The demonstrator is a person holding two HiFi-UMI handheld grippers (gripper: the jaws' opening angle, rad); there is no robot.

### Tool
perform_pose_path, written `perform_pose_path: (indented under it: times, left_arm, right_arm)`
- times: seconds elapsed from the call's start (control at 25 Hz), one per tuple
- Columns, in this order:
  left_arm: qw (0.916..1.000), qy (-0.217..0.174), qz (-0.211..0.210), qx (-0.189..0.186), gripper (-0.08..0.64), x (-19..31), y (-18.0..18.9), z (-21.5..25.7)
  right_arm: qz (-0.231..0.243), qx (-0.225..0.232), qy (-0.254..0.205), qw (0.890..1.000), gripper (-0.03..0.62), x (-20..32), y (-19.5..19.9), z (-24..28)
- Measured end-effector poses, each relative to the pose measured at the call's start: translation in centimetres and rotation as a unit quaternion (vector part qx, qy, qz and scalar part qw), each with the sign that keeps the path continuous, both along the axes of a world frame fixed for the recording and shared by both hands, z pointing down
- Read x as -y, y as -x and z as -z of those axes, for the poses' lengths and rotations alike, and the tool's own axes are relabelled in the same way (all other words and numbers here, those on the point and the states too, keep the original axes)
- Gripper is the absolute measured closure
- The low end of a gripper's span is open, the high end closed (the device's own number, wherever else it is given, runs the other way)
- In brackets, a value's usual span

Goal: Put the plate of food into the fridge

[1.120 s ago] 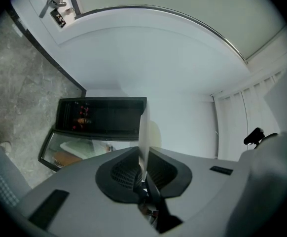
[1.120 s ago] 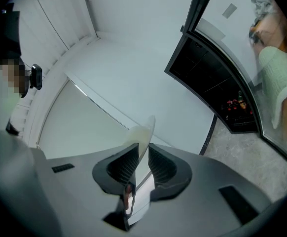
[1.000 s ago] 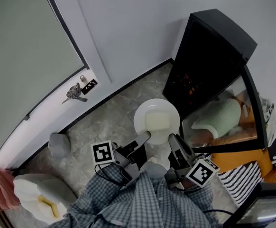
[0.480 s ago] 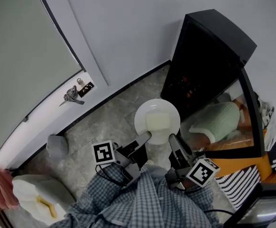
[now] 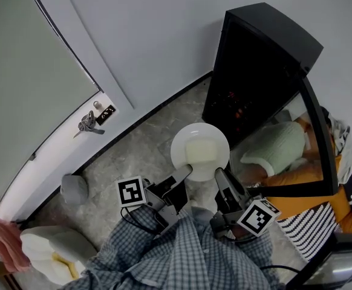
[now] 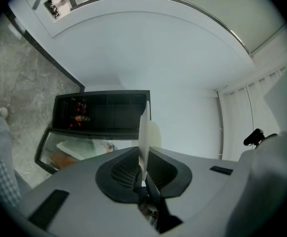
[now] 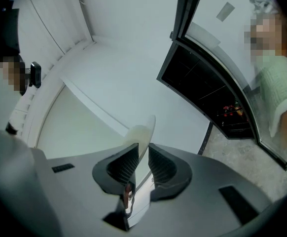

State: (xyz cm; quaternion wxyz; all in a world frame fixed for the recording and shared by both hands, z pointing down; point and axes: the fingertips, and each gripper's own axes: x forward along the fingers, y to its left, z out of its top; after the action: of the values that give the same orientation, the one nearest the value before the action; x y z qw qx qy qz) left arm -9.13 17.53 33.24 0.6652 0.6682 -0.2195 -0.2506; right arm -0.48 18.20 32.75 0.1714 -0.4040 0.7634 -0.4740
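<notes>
Plate point(image 5: 177, 153) held at frame centre, before the open black fridge point(image 5: 257, 65).
Left tool point(image 5: 184, 174) and right tool point(image 5: 219, 176) each clench its near rim; the pale food point(image 5: 201, 151) on it may be a slab.

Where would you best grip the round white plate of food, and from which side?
By its thin rim, from the person's side: the left gripper and right gripper are each shut on the near edge of the round white plate, spaced apart. The thin rim suits a pinch, and two holds should keep it level, clear of the pale square food.
</notes>
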Motion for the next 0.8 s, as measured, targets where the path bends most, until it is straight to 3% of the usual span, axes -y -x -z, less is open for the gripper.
perform_pose_path:
  times: [0.44, 0.8]
  left_arm:
    - [0.9999, 0.007, -0.011, 0.004, 0.518, 2.7, -0.4, -0.8]
    - [0.999, 0.01, -0.044, 0.008, 0.518, 6.7, -1.6, -1.1]
  right_arm:
    - [-0.022, 0.007, 0.003, 1.0, 0.525, 2.5, -0.4, -0.9]
    - [-0.054, 0.006, 0.007, 0.999, 0.525, 5.9, -1.6, -1.2]
